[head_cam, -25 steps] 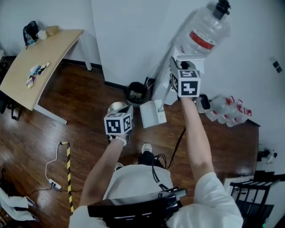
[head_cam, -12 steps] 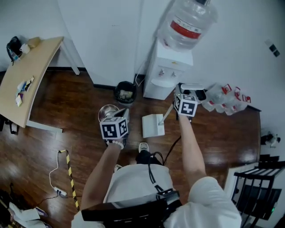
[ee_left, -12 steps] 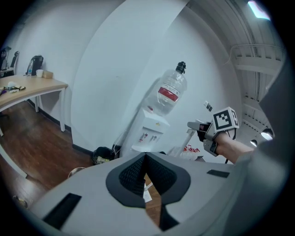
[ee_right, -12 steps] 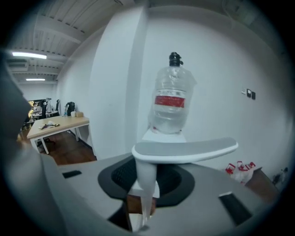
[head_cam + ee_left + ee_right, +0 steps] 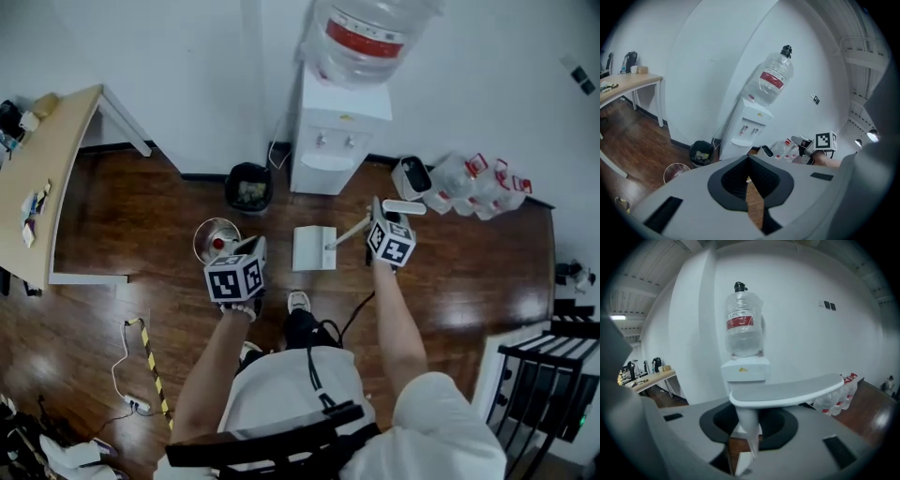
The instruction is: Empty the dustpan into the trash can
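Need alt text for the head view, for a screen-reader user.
Seen from above, a person's right gripper grips the handle of a white plastic dustpan near the dark wooden floor, short of the round black trash can by the wall. The empty left gripper points toward a round metal bin; a white water dispenser stands beside the can.

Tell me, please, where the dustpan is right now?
In the head view's centre, the dustpan, held by the right tool, is before the water dispenser, with the silver bin to its left.
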Motion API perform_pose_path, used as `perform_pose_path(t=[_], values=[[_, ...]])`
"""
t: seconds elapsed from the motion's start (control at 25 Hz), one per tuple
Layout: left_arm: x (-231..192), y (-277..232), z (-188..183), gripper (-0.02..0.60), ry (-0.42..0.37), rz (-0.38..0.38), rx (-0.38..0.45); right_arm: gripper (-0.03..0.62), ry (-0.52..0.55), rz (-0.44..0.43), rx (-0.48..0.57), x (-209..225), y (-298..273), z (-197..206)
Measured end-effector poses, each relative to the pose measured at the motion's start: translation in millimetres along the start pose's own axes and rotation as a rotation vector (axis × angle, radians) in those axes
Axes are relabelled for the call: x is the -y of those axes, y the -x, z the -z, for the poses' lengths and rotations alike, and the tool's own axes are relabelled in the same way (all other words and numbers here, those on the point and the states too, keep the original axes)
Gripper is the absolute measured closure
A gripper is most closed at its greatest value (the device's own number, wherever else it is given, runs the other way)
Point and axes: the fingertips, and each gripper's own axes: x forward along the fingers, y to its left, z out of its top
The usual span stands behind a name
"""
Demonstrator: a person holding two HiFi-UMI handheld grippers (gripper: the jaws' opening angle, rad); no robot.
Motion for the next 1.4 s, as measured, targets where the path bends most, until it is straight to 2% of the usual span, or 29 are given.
perform_pose_path(t=[0.36,0.6,0.88,0.96,1.04,1.2,1.28,1.4], values=[[23,-34,4,0.583,-0.017,-0.006,-0.039,0.477,-0.052,-0.017,0.005,24,-22,40],[40,-54,11,0.583,-0.029,0.012,-0.068,0.470,-0.071,-0.022,0.017,43,-9,65],[67,-76,28,0.583,-0.057,0.052,-0.125,0.454,-0.142,0.020,-0.017,88,7,90],[75,-82,32,0.584,-0.070,0.062,-0.142,0.422,-0.173,0.035,-0.018,102,9,96],[82,-88,34,0.583,-0.084,0.071,-0.154,0.401,-0.186,0.043,-0.018,114,10,99],[99,-101,38,0.583,-0.112,0.092,-0.177,0.399,-0.188,0.041,-0.033,130,7,98],[107,-108,40,0.583,-0.127,0.104,-0.190,0.370,-0.190,0.043,-0.036,132,5,95],[124,-122,42,0.583,-0.149,0.127,-0.210,0.362,-0.183,0.052,-0.038,134,3,86]])
